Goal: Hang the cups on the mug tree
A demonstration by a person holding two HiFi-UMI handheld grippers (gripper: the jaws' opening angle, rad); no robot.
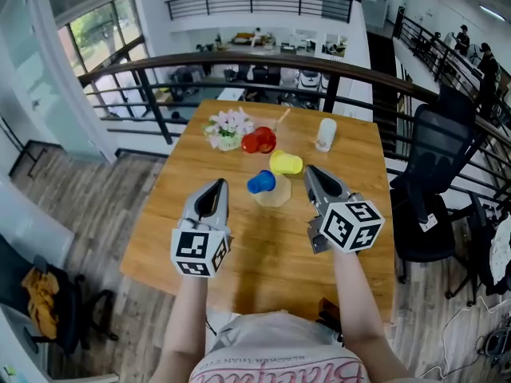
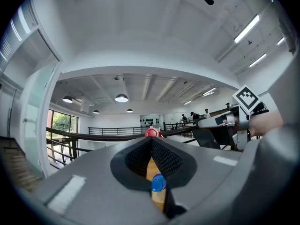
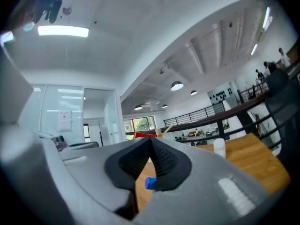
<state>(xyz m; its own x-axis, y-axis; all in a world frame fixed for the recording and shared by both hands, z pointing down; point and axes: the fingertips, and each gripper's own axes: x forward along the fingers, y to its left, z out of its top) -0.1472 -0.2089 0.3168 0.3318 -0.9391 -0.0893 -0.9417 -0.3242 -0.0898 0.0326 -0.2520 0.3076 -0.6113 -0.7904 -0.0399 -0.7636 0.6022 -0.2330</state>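
Observation:
The wooden mug tree [image 1: 275, 195] stands mid-table, its stem rising to a peg tip [image 1: 281, 119]. A blue cup [image 1: 261, 183], a yellow cup [image 1: 286, 163] and a red cup [image 1: 259, 141] sit along it and seem to hang on its pegs. My left gripper [image 1: 218, 186] hovers just left of the blue cup, shut and empty. Just right of the yellow cup, my right gripper [image 1: 310, 171] is also shut on nothing. The left gripper view looks past its closed tips [image 2: 151, 141] at the blue cup [image 2: 158, 183] and red cup [image 2: 151, 132]. The right gripper [image 3: 150, 140] view shows a sliver of blue cup [image 3: 149, 183].
A small flower bunch [image 1: 228, 128] and a white bottle [image 1: 325, 134] stand at the far side of the wooden table [image 1: 192, 246]. A dark railing [image 1: 239, 62] runs behind the table, and a black office chair [image 1: 435, 186] stands at its right.

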